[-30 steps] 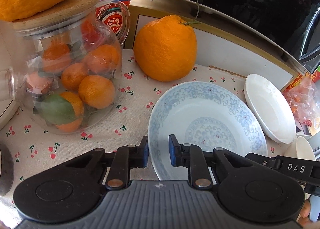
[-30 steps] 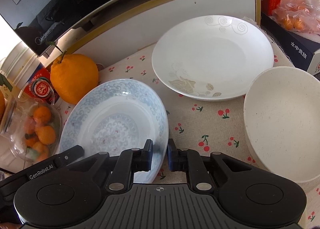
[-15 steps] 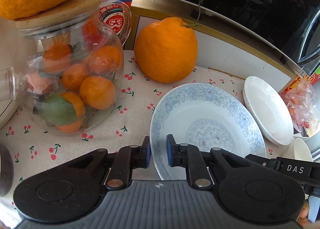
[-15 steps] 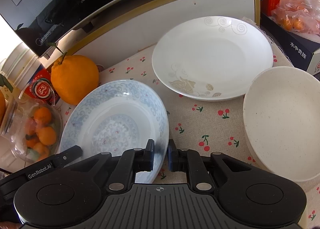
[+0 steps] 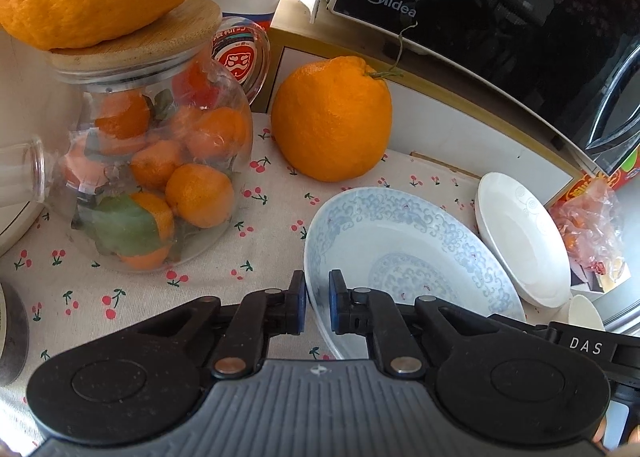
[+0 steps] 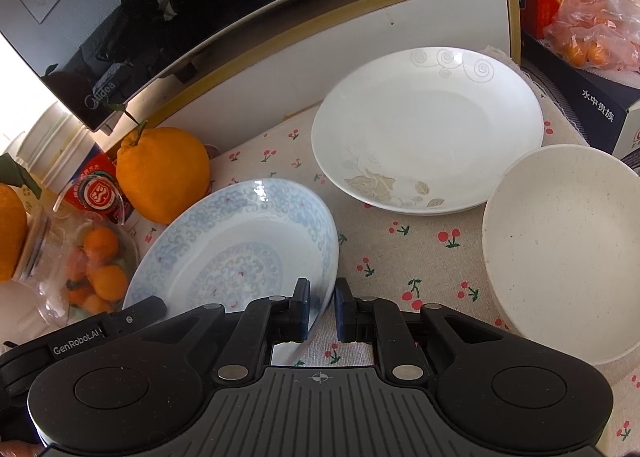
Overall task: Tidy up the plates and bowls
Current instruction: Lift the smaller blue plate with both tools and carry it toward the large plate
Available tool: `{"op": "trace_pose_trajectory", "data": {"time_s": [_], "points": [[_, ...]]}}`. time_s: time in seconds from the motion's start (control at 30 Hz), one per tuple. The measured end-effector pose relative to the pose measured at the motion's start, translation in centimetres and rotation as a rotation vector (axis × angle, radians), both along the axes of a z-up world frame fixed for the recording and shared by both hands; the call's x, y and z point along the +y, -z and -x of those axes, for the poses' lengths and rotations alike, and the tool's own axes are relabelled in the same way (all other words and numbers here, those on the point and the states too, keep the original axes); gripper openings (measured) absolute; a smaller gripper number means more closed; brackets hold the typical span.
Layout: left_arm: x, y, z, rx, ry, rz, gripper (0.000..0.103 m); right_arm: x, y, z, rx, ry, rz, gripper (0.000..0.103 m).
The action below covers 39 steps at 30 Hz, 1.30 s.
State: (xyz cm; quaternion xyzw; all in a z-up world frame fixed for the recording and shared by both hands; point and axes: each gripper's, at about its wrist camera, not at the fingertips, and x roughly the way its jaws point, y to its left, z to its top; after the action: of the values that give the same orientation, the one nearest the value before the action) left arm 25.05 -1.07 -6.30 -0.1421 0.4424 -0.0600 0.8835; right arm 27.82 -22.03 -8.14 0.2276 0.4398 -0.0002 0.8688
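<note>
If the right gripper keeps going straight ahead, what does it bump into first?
Most likely nothing new: the right gripper already straddles the rim of the blue patterned plate. Straight on, it would slide along that rim over the cherry tablecloth, toward the white plate. Depth is unclear.

Blue plate [image 6: 236, 245]: white with pale blue scroll pattern around the rim and a blue medallion in the centre; tilted, its right edge raised off the cherry-print cloth [image 6: 400, 253]; gripped at opposite rims by both grippers; just in front of the big orange [image 6: 164, 173].
White plate [image 6: 428, 129]: glossy white, grey swirls at the far rim and a beige rose at the near rim; lies flat on the cloth, right of the blue plate and apart from it.
Cream bowl [image 6: 568, 249]: matte, finely speckled, empty; upright on the cloth, right of the blue plate and just in front of the white plate, apparently overlapping its rim.
</note>
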Motion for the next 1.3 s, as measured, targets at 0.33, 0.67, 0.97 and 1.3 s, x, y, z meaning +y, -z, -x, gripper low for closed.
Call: {"op": "trace_pose_trajectory", "data": {"time_s": [0.33,0.67,0.97,1.3], "points": [[0.4,-1.1,0.8,-0.008,-0.008,0.033,0.009,-0.6,-1.2,0.9,-0.035,0.013,-0.035,0.013],[0.7,-2.6,2.4,-0.03,-0.011,0.057,0.009,-0.7,-2.8,1.7,-0.078,0.009,-0.032,0.013],[1.0,-3.9,3.4,-0.058,-0.016,0.061,0.01,-0.8,-4.6,3.1,-0.124,0.005,-0.032,0.013],[1.8,-5.9,5.3,-0.089,-0.021,0.076,0.01,-0.4,-7.3,5.4,-0.185,-0.004,-0.033,0.013]]}}
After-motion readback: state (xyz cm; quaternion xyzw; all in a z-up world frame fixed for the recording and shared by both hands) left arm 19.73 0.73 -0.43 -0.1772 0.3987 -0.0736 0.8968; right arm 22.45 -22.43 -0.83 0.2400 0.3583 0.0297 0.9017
